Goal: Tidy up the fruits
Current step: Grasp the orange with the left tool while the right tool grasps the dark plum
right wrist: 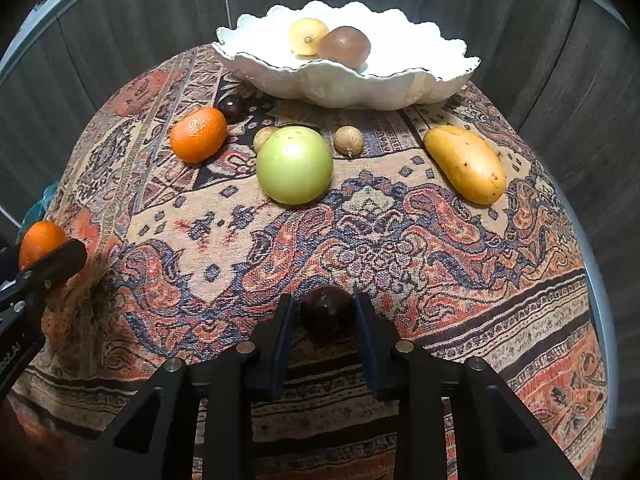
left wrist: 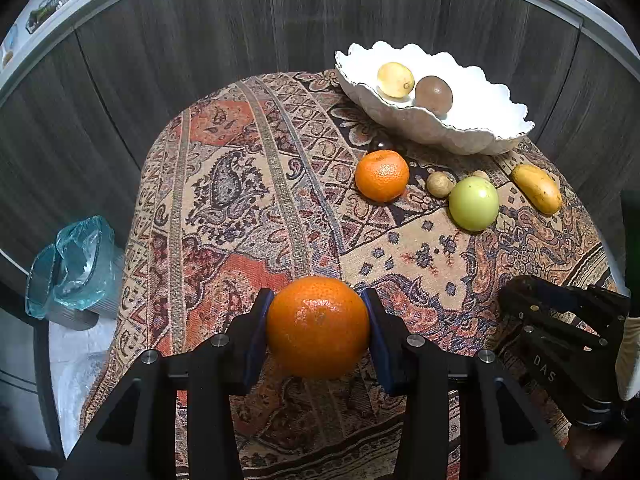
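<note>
Orange and round, the mandarin is sitting clamped between my left fingers over the patterned tabletop; being round, it is showing no long axis. Beyond it a second mandarin, a green apple and a mango are lying before the white bowl.

In the right view, my right fingers are gripping a dark plum low on the cloth. The mango is lying with its long axis running toward the bowl, and the apple is standing between my plum and the bowl.
</note>
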Tool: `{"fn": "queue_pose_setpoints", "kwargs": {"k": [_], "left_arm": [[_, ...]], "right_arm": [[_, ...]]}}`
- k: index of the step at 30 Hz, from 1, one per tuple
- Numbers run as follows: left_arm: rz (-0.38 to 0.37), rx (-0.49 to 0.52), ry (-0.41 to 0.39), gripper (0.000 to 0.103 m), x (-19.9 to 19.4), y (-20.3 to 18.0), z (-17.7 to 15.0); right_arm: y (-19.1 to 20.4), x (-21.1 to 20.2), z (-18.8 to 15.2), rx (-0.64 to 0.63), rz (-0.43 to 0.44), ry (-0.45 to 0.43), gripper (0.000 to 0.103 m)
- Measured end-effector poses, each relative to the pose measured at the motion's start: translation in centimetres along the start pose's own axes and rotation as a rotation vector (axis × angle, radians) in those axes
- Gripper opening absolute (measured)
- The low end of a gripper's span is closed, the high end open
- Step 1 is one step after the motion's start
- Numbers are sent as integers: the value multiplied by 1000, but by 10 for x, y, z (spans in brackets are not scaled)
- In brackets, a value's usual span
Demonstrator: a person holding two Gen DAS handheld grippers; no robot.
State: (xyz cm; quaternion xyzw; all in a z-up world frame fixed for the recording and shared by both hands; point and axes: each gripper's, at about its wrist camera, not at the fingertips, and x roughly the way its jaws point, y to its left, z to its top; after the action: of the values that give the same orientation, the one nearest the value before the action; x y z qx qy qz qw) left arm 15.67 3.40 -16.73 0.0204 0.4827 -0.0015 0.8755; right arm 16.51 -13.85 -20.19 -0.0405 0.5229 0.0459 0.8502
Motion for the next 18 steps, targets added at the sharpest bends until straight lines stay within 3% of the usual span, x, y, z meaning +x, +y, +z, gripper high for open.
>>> {"fn": "queue_pose_setpoints", "kwargs": {"k": [18], "left_arm": [[-14,-3,-28,44,-8,-4,20]], "right_arm": [[3,-34,22,-9,27,-85,27]]}}
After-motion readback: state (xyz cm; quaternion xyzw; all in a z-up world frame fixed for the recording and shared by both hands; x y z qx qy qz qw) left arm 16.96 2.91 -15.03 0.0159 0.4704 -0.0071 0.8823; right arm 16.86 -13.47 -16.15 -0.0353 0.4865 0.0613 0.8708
